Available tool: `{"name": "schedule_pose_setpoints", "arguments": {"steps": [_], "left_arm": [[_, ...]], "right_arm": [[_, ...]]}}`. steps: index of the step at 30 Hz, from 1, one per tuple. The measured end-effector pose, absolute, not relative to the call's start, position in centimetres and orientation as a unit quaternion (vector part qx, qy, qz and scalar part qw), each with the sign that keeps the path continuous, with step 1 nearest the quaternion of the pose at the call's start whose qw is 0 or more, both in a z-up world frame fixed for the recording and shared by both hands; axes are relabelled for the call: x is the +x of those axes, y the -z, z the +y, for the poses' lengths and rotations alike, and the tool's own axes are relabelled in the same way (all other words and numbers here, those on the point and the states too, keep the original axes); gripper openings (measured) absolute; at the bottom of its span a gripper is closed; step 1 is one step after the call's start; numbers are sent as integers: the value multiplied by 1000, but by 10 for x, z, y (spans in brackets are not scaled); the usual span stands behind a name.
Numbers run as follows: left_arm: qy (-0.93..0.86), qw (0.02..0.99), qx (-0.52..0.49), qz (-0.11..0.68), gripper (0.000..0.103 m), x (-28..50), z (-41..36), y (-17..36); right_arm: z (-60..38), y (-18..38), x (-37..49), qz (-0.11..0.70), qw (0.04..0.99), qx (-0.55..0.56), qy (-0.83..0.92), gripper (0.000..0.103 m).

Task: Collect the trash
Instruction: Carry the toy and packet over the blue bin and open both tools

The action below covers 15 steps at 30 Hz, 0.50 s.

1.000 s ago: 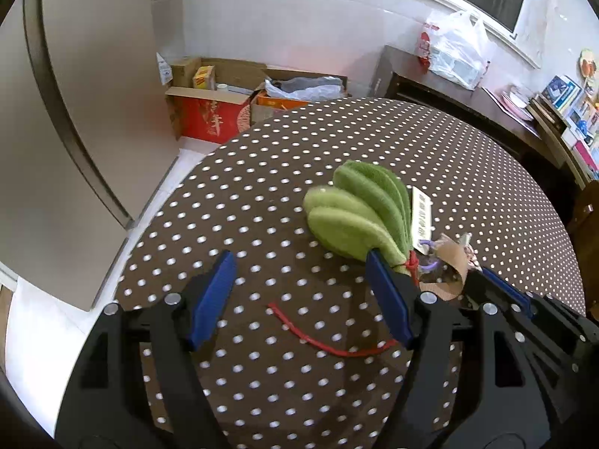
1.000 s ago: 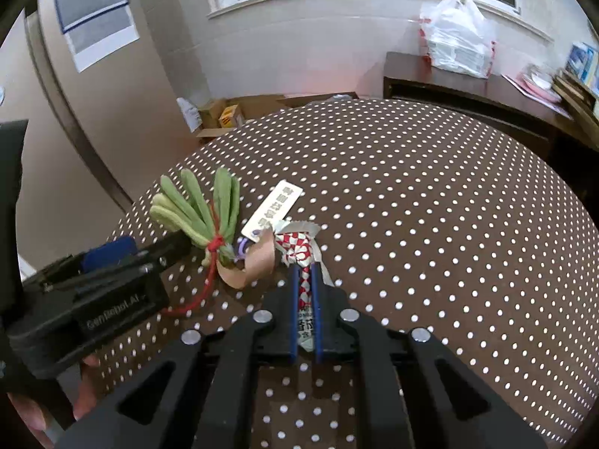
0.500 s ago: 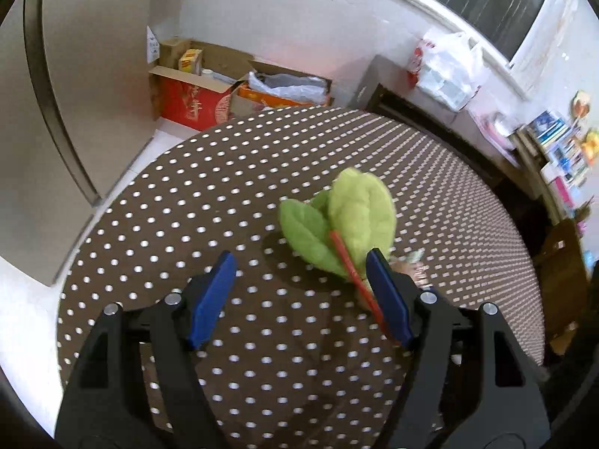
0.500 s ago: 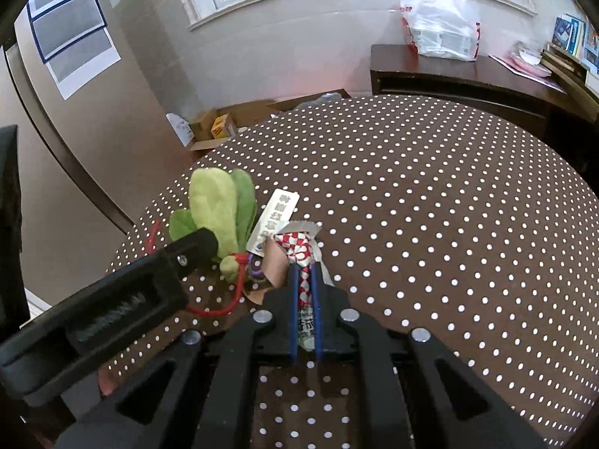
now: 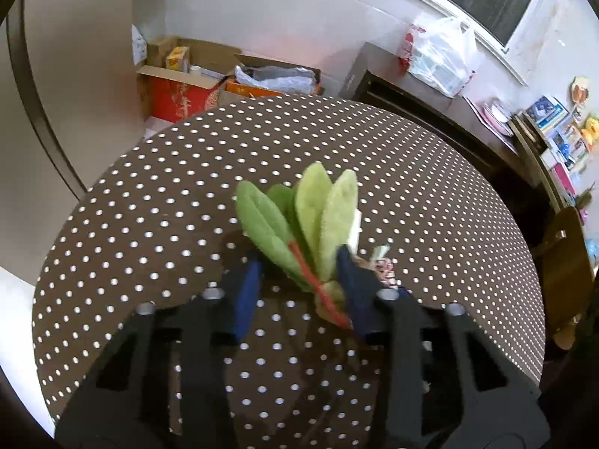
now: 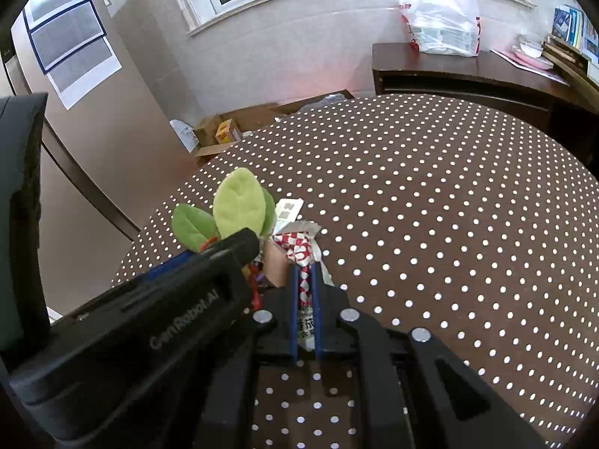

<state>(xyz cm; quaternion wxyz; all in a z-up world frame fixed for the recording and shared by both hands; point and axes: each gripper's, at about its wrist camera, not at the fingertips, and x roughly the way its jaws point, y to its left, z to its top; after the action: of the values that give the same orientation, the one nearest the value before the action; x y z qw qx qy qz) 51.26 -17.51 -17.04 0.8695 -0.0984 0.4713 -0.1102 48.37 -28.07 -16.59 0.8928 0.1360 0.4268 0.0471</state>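
A green plush leaf bundle (image 5: 307, 220) tied with a red cord (image 5: 318, 288) is lifted above the brown polka-dot table (image 5: 411, 172). Its stem sits between the blue pads of my left gripper (image 5: 299, 280), whose jaws are narrowed but blurred; I cannot tell if they touch it. My right gripper (image 6: 306, 280) is shut on a red-and-white checkered wrapper (image 6: 301, 254), held just right of the leaves (image 6: 236, 202). A white tag (image 6: 288, 211) and a brown scrap (image 6: 277, 262) hang with the bundle. The left gripper's body (image 6: 149, 318) crosses the right wrist view.
Open cardboard boxes (image 5: 194, 75) stand on the floor beyond the table's far left edge. A dark wooden sideboard (image 6: 468, 71) with a white plastic bag (image 6: 441, 18) runs along the back wall. A wooden chair (image 5: 565, 262) stands at the table's right.
The left gripper's jaws have narrowed around the leaf bundle's stem. The bundle has risen off the table with the right gripper, and the red cord no longer lies on the cloth.
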Motion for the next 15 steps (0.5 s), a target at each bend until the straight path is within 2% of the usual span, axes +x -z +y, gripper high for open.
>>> {"name": "schedule_pose_setpoints", "arguments": {"steps": [1,4,15], "left_arm": [[112,868,-99,473,24,513,-175,170],[119,867,-101,474,15,510,-173,168],[129,872,-115,458,13,469,-114,152]], "right_arm": [[-281,166,483,427,892,140,-48,7],[-281,165,483,427,890,147,-53,7],[-247,150,457,424,894,127,-76,7]]}}
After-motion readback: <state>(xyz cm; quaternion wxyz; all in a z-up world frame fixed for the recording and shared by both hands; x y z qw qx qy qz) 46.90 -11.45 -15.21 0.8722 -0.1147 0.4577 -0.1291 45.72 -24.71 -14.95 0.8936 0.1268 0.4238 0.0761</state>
